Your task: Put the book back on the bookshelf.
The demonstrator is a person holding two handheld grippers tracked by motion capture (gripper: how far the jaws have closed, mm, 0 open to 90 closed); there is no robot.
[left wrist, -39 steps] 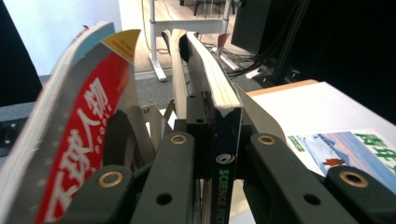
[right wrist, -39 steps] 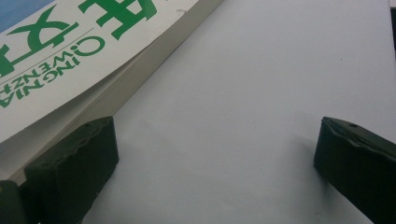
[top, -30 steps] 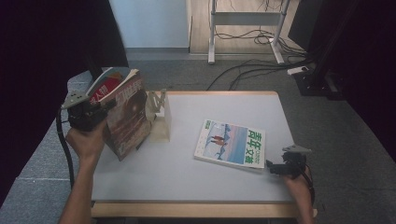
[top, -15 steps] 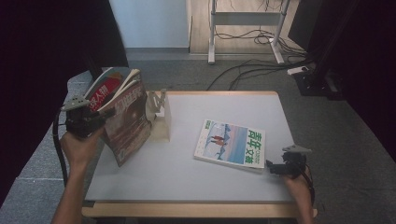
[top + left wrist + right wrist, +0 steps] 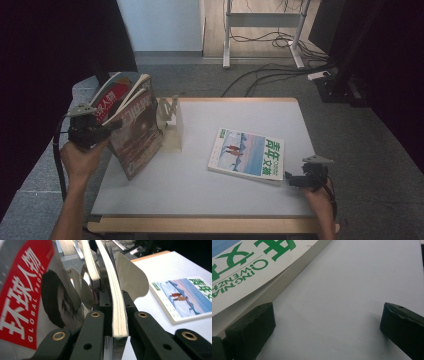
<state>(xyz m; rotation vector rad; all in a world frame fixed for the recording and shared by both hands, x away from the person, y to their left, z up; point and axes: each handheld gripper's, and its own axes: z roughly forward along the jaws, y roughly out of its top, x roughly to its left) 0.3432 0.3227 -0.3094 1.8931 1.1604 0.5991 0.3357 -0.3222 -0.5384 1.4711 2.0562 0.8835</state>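
black left claw (image 5: 119,322) clamps the spine edge of a brown-covered magazine (image 5: 136,134), lifted beside a red-covered magazine (image 5: 23,290); right claw (image 5: 327,322) gapes wide, empty, on the white counter (image 5: 352,285), one jaw against a green-lettered magazine (image 5: 249,262).

Pale table (image 5: 200,192): blue magazine (image 5: 246,154), white bookstand (image 5: 172,127).

High view looks down and forward over the whole worktop (image 5: 200,195). Each gripper view looks along its own tongs, very close. All three share the green-titled magazine (image 5: 246,154) (image 5: 185,298) (image 5: 249,267).
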